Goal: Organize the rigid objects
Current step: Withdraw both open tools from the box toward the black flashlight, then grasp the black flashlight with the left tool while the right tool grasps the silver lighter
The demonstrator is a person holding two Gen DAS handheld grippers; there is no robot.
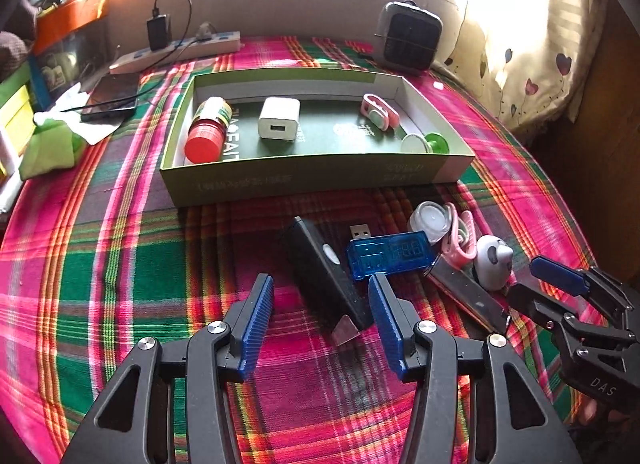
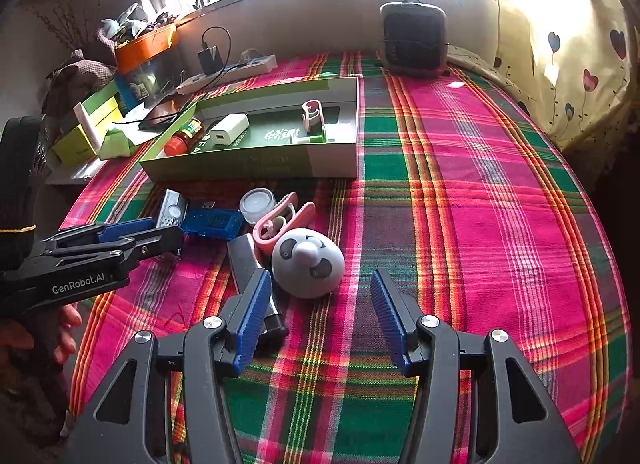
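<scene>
My left gripper is open over the plaid cloth, and a black stick-shaped device lies slantwise between its fingers, untouched by the pads. Right of the device sit a blue USB tester, a small clear jar, a pink clip, a flat silver bar and a white panda toy. My right gripper is open too, with the panda toy just ahead of its fingertips. The green box behind holds a red-capped bottle, a white charger, another pink clip and a green-and-white suction piece.
A dark heater stands at the back right. A power strip and a phone lie at the back left, with green cloth and boxes beside them. A heart-print curtain hangs at the right. A hand holds the left gripper.
</scene>
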